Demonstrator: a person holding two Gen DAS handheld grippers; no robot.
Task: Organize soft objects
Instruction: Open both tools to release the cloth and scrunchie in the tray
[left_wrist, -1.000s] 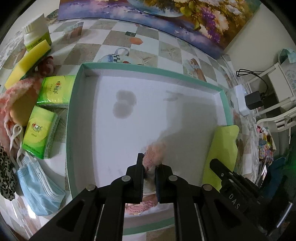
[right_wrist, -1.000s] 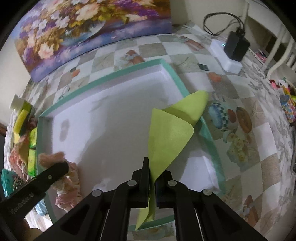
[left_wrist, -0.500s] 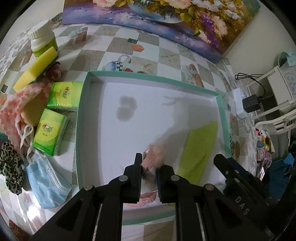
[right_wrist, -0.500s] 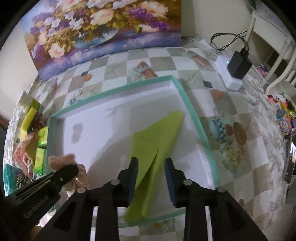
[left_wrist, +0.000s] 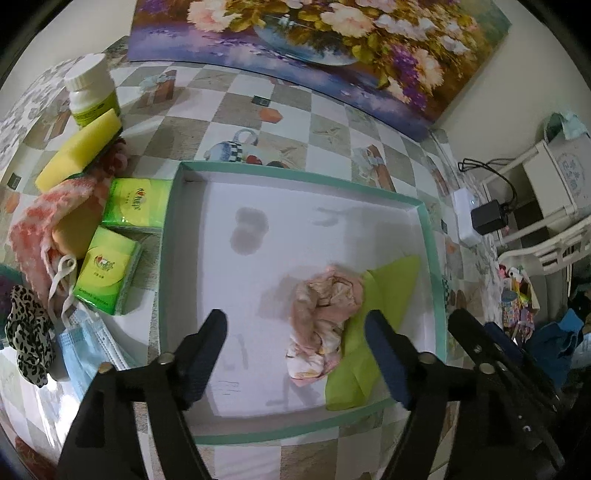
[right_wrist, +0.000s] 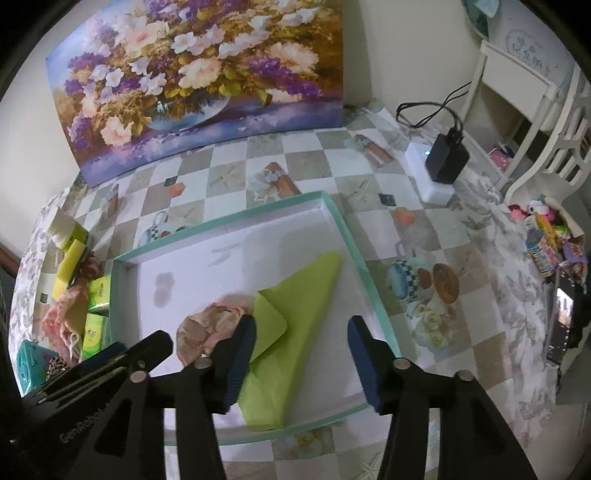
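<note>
Both sets of jaws wide apart, holding nothing: left gripper (left_wrist: 295, 332) above the pink cloth (left_wrist: 325, 314), right gripper (right_wrist: 301, 339) above the green cloth (right_wrist: 295, 325). Both cloths lying loose inside the tray (left_wrist: 295, 171), pink bundle overlapping green. Next up, probably the tissue packs (left_wrist: 107, 273) and face mask (left_wrist: 88, 343) left of the tray: best to lift clear of the rim first, then grab mid-body. Left-edge pile cropped, hard to sort out.
</note>
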